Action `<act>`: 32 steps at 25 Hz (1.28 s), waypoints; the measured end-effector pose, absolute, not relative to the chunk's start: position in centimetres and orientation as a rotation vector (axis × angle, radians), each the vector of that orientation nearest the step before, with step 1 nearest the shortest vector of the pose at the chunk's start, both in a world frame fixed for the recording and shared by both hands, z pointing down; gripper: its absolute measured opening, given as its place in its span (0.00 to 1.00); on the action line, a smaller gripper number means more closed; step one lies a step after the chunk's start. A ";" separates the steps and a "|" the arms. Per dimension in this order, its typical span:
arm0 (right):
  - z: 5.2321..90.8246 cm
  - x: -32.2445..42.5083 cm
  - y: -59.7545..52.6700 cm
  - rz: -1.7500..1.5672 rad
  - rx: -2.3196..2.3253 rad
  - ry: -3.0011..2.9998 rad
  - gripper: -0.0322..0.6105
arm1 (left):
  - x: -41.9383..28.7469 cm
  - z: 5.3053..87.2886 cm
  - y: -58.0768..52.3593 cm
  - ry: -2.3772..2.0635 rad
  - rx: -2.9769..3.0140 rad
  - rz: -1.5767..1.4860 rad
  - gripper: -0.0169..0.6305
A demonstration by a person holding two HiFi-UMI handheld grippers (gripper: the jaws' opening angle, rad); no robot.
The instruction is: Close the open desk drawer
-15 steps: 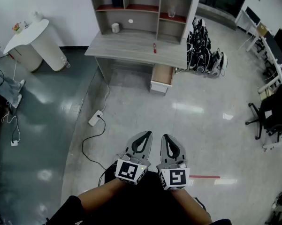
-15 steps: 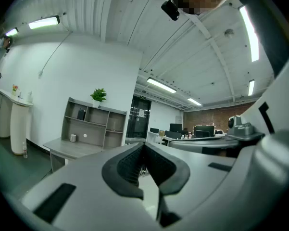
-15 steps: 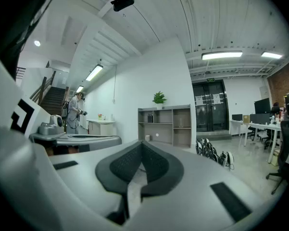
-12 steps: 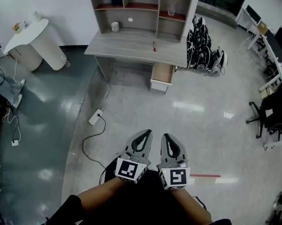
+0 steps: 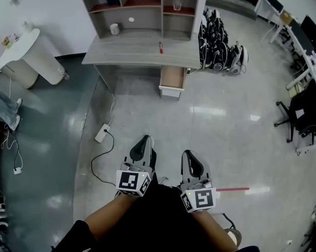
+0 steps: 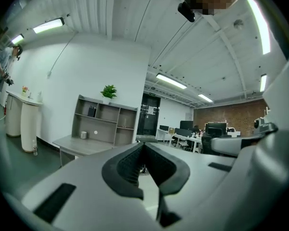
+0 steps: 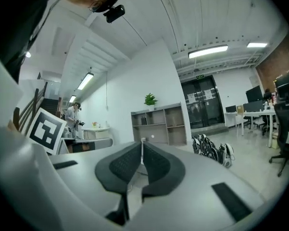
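Left claw [image 5: 144,140], right claw [image 5: 189,154] closed tight, empty. Drawer [image 5: 172,80] well apart. Floor power strip [image 5: 102,133] could trip approach.

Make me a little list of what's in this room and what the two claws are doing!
drawer: open, pulled out from under the desk
desk: grey, with a red pen on top
left claw: shut, holding nothing
right claw: shut, holding nothing
gap: both claws far from the drawer, across the floor
power strip: white, lying on the floor
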State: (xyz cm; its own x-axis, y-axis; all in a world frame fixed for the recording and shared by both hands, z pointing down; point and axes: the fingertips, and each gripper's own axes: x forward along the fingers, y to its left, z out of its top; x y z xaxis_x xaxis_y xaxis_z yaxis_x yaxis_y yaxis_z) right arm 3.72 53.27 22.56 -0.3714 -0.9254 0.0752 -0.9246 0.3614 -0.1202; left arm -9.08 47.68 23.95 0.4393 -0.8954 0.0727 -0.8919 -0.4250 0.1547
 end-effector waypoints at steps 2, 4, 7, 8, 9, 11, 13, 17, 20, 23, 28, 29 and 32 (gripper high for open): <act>23.3 4.0 52.4 -0.241 -1.771 2.584 0.08 | -9.0 24.3 46.2 -1.574 2.512 -0.045 0.05; 23.7 4.1 51.2 -0.265 -1.780 2.579 0.08 | -8.6 24.7 44.8 -1.546 2.518 -0.055 0.05; 23.8 4.2 48.8 -0.260 -1.786 2.573 0.08 | -7.6 25.0 42.7 -1.492 2.546 -0.071 0.05; 23.6 4.3 47.7 -0.253 -1.788 2.565 0.08 | -7.2 25.0 41.7 -1.476 2.556 -0.074 0.05; 23.3 4.4 46.4 -0.242 -1.786 2.557 0.08 | -6.8 25.1 40.5 -1.461 2.565 -0.075 0.05; 22.7 4.1 43.3 -0.210 -1.766 2.562 0.08 | -6.5 25.0 37.9 -1.443 2.574 -0.077 0.05; 22.6 3.1 40.1 -0.194 -1.718 2.606 0.08 | -6.8 25.5 35.4 -1.446 2.567 -0.071 0.05; 22.2 0.3 33.6 -0.235 -1.621 2.668 0.08 | -8.6 26.8 29.8 -1.469 2.553 -0.038 0.05; 21.6 -1.5 29.1 -0.225 -1.602 2.696 0.08 | -10.2 26.3 25.4 -1.480 2.579 0.002 0.05; 21.6 -1.9 25.5 -0.213 -1.645 2.719 0.08 | -10.9 26.9 21.6 -1.458 2.580 0.011 0.05; 21.3 0.0 19.9 -0.276 -1.784 2.639 0.08 | -12.3 28.4 15.8 -1.434 2.564 0.035 0.05; 21.4 0.3 19.1 -0.265 -1.809 2.631 0.08 | -12.3 28.6 15.0 -1.416 2.564 0.044 0.05; 22.0 0.9 16.8 -0.290 -1.860 2.602 0.08 | -11.7 29.1 13.2 -1.306 2.597 0.044 0.05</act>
State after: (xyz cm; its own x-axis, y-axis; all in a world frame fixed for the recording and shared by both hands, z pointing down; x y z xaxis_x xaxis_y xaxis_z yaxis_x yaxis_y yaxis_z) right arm 0.89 16.82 21.99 -0.3273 -0.9311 0.1612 -0.9437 0.3135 -0.1057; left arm -11.71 13.19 29.14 0.6016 -0.7880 0.1311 -0.7951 -0.5748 0.1935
